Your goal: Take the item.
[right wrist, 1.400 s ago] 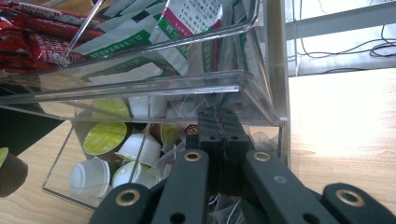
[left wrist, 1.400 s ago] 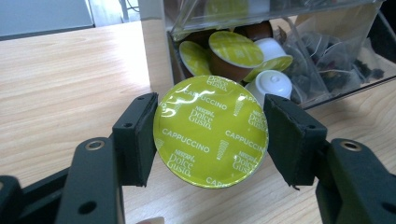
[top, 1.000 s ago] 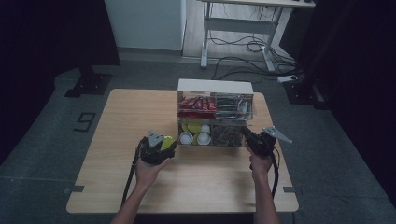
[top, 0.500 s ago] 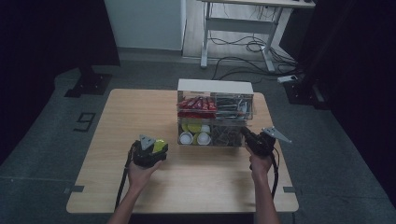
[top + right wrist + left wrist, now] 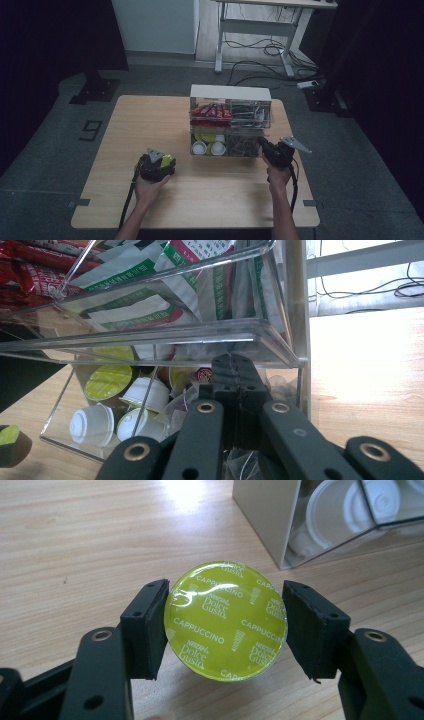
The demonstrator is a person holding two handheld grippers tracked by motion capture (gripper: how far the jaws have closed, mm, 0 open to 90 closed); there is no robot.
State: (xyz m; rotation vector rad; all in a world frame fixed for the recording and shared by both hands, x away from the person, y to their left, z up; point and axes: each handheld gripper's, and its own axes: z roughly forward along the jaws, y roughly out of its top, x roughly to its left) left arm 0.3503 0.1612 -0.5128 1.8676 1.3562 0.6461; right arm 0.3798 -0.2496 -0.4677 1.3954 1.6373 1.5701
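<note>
Both your tongs are closed: left gripper [image 5: 225,625] clamps the green capsule [image 5: 226,621], right gripper [image 5: 235,371] shut empty at the organizer [image 5: 231,122]

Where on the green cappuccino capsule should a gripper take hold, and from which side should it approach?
Grip the capsule across its round rim, one pad on each opposite edge, as the left gripper does now. Come along the plane of its flat foil lid: the disc is widest there, and the curved edges sit squarely against the pads. I judge that pressing on the foil face would risk denting it.
</note>
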